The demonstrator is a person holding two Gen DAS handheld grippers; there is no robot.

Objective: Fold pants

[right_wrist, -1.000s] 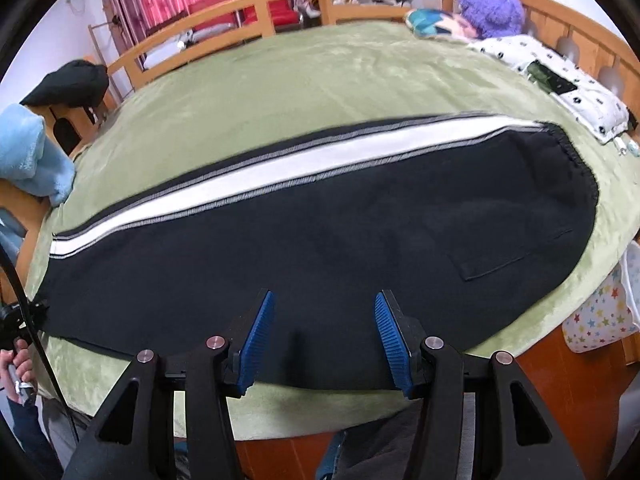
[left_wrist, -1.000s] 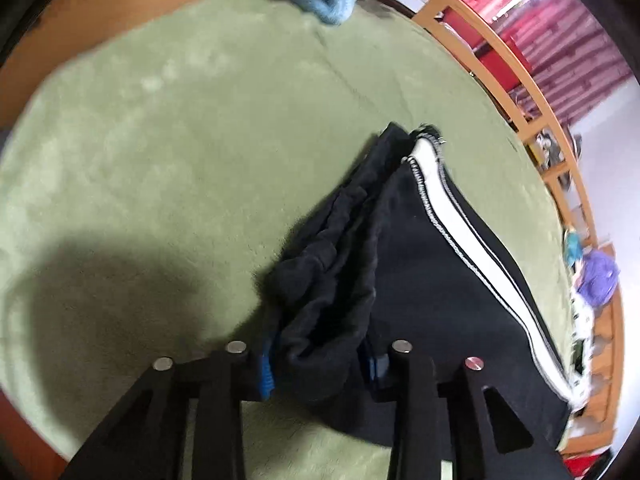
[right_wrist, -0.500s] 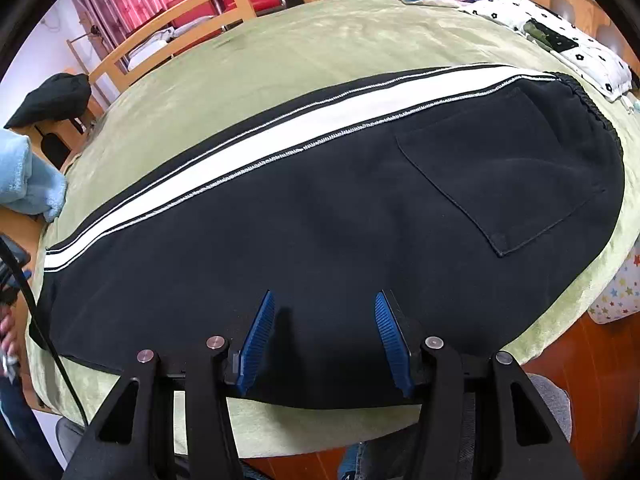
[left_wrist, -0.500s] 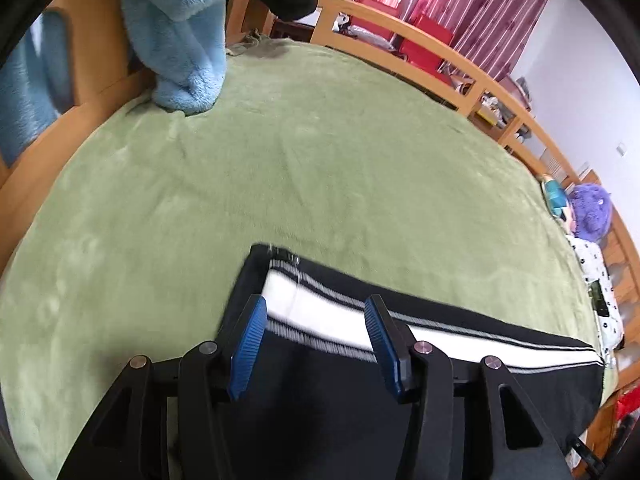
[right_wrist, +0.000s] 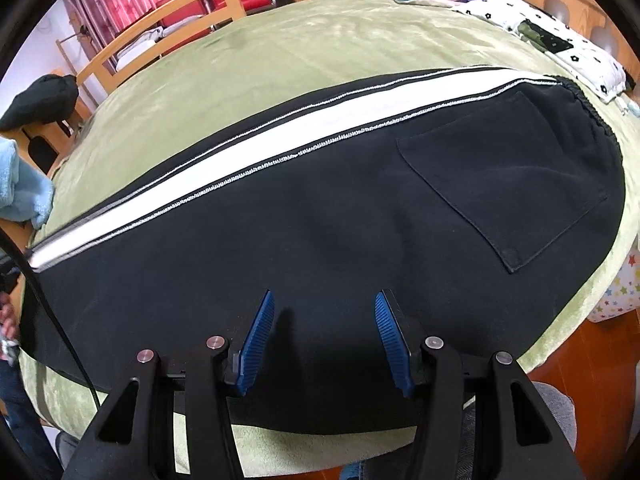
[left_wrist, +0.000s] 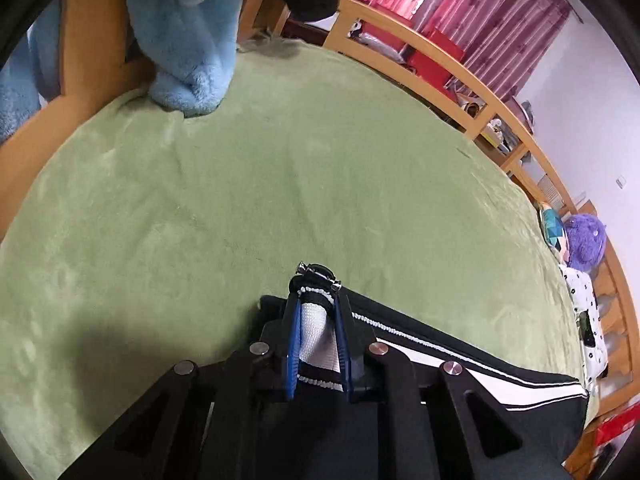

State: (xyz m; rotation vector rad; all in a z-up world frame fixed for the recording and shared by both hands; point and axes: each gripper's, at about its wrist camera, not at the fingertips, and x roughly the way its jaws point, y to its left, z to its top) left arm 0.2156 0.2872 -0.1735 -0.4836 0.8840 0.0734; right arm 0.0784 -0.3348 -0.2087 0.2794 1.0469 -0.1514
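Gripping: your left gripper (left_wrist: 316, 344) has just been closing and now pinches the hem end of the pants (right_wrist: 320, 216) at the white stripe (right_wrist: 248, 148).
Pants: flat on the green bed (left_wrist: 280, 184), long axis running left to right, waistband far right.
Right gripper (right_wrist: 324, 336): spread, hovering above mid-leg, holding nothing.
Nearer hand: left, for carrying the hem toward the waistband.
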